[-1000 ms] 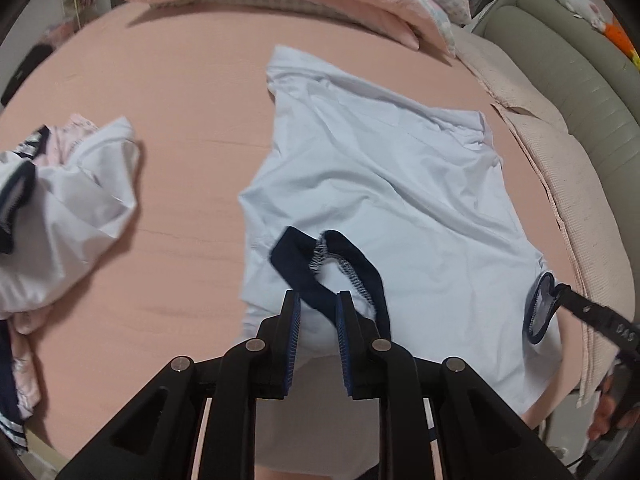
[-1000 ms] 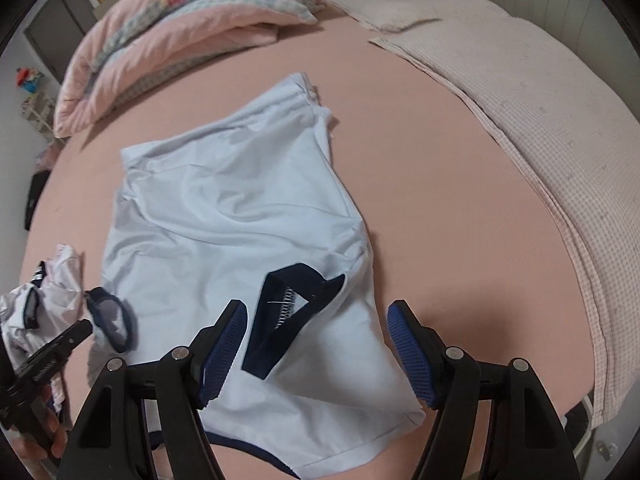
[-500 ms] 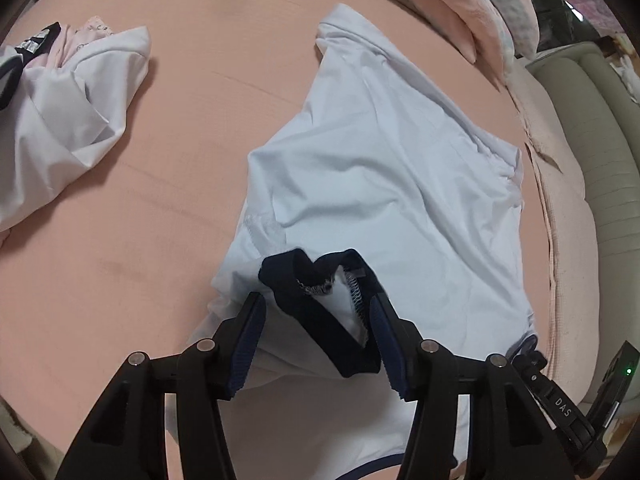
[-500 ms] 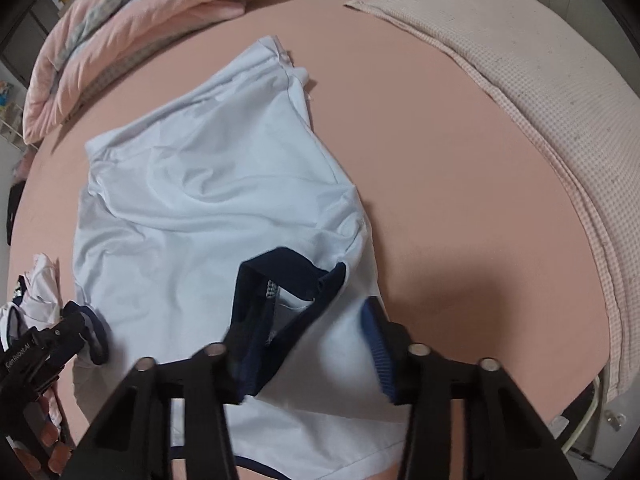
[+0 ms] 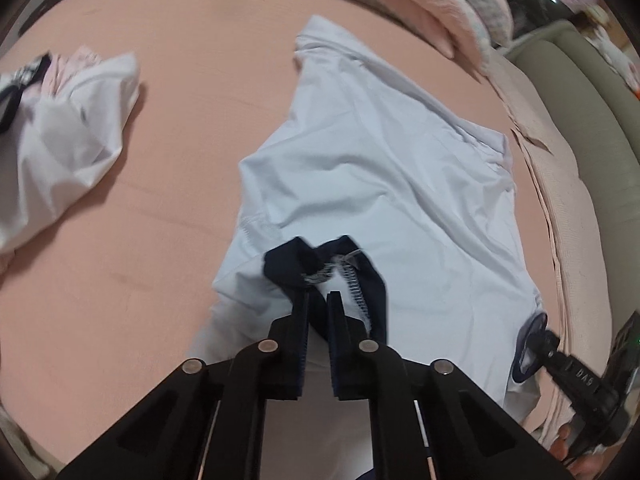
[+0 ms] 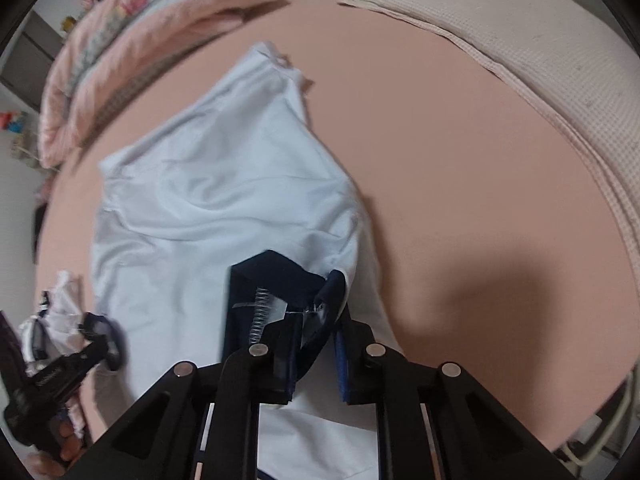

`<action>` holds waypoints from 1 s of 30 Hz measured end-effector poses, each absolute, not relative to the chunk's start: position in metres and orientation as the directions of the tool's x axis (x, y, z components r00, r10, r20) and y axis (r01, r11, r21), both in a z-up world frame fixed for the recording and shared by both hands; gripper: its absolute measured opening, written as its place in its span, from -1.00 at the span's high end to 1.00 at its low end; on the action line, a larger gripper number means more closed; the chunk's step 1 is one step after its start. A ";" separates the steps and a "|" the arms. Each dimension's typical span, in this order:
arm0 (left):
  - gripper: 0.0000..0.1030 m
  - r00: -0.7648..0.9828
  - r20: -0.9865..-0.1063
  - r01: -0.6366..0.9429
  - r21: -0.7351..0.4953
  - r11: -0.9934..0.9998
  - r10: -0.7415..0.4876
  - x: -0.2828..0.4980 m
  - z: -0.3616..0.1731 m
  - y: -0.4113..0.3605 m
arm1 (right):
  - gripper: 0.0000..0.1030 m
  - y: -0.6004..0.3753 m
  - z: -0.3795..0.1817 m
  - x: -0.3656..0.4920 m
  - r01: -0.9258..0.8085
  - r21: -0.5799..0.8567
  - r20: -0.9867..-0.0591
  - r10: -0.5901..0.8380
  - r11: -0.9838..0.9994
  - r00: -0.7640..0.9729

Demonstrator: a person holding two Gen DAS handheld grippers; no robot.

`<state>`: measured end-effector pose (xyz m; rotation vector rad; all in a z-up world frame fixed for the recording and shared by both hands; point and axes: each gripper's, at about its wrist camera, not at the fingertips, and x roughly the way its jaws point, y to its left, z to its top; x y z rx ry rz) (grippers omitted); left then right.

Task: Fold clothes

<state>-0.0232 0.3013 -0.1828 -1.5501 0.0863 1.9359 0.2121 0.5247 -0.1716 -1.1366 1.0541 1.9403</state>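
A: Quick pass, nearest first. Left gripper [image 5: 318, 300] is clenched on the navy cuff [image 5: 320, 264] of the near sleeve, pads tight on the trim. Right gripper [image 6: 320, 320] has its jaws closing, with the other navy cuff [image 6: 280, 276] between them; the pads look pressed on the fold.

B: And the shirt?

A: The pale blue shirt [image 5: 380, 168] lies flat on the pink bed sheet [image 5: 180, 120], hem end away from the person, both sleeves at the near edge.

B: How to do the step well?

A: My guess: lift both cuffs together, keep them level, and carry them over the body so the fold line lands straight. One high hand would skew it. A pinch on trim alone could slip, so bite some sleeve cloth too.

B: Containers?

A: None in view, no basket or bin. Further off: a crumpled white garment [image 5: 68, 120] well left of the shirt, and folded quilts [image 6: 140, 40] at the far end.
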 end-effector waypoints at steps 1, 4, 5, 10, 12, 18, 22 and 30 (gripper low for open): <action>0.89 -0.092 -0.890 -0.529 -0.336 -0.780 0.446 -0.022 -0.181 0.303 | 0.75 0.523 -0.170 0.211 -0.815 0.327 -0.893 0.125 -0.479 -0.432; 0.89 -0.086 -0.885 -0.549 -0.341 -0.763 0.457 -0.018 -0.176 0.308 | 0.75 0.521 -0.166 0.206 -0.799 0.342 -0.887 0.112 -0.494 -0.449; 0.89 -0.087 -0.885 -0.559 -0.336 -0.758 0.457 -0.016 -0.174 0.310 | 0.75 0.520 -0.166 0.205 -0.794 0.353 -0.883 0.105 -0.495 -0.458; 0.89 -0.049 -0.877 -0.595 -0.358 -0.719 0.478 -0.008 -0.167 0.316 | 0.75 0.517 -0.164 0.203 -0.782 0.381 -0.875 0.082 -0.493 -0.477; 0.88 -0.013 -0.877 -0.622 -0.369 -0.690 0.481 -0.004 -0.166 0.322 | 0.75 0.516 -0.163 0.204 -0.781 0.375 -0.876 0.085 -0.499 -0.475; 0.86 -0.010 -0.912 -0.728 -0.275 -0.628 0.411 0.016 -0.157 0.351 | 0.75 0.514 -0.162 0.207 -0.785 0.356 -0.883 0.094 -0.507 -0.461; 0.85 0.022 -0.926 -0.765 -0.259 -0.589 0.378 0.025 -0.148 0.369 | 0.75 0.514 -0.161 0.212 -0.773 0.375 -0.876 0.076 -0.511 -0.476; 0.83 0.014 -0.939 -0.838 -0.198 -0.509 0.343 0.060 -0.126 0.402 | -0.16 0.510 -0.135 0.222 -0.772 0.321 -0.884 0.120 -0.548 -0.453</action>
